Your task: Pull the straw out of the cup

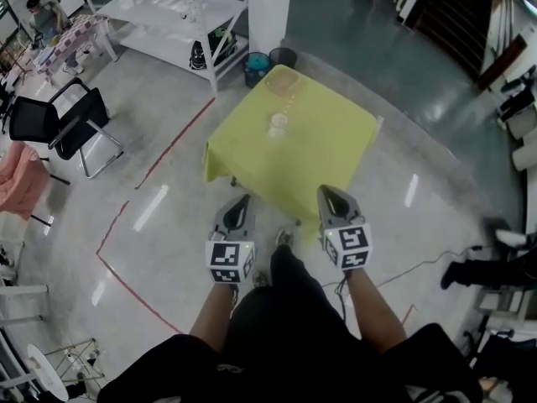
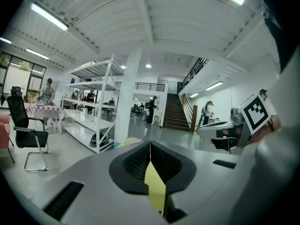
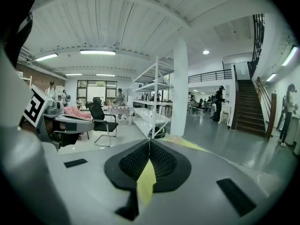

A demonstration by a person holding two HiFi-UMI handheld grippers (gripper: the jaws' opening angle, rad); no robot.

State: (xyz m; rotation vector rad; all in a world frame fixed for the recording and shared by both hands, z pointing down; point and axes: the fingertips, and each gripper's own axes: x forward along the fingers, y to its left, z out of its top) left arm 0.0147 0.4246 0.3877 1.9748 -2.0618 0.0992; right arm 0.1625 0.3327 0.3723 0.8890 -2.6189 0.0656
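A small pale cup (image 1: pixel 278 125) stands near the middle of a table with a yellow-green cloth (image 1: pixel 327 154); its straw is too small to make out. Behind it lies a round clear dish (image 1: pixel 283 81). Both grippers hang short of the table's near edge, held over the floor. My left gripper (image 1: pixel 243 200) and my right gripper (image 1: pixel 326 191) point at the table, well apart from the cup. In the left gripper view the jaws (image 2: pixel 150 145) are pressed together with nothing held. The right gripper view shows its jaws (image 3: pixel 149 145) likewise closed and empty.
White shelving (image 1: pixel 172 11) and a white column (image 1: pixel 270 7) stand beyond the table, with two dark bins (image 1: pixel 269 60) at its far corner. A black chair (image 1: pixel 71 122) is at left. Red tape (image 1: pixel 159 162) marks the floor. My shoes (image 1: pixel 284 238) are near the table.
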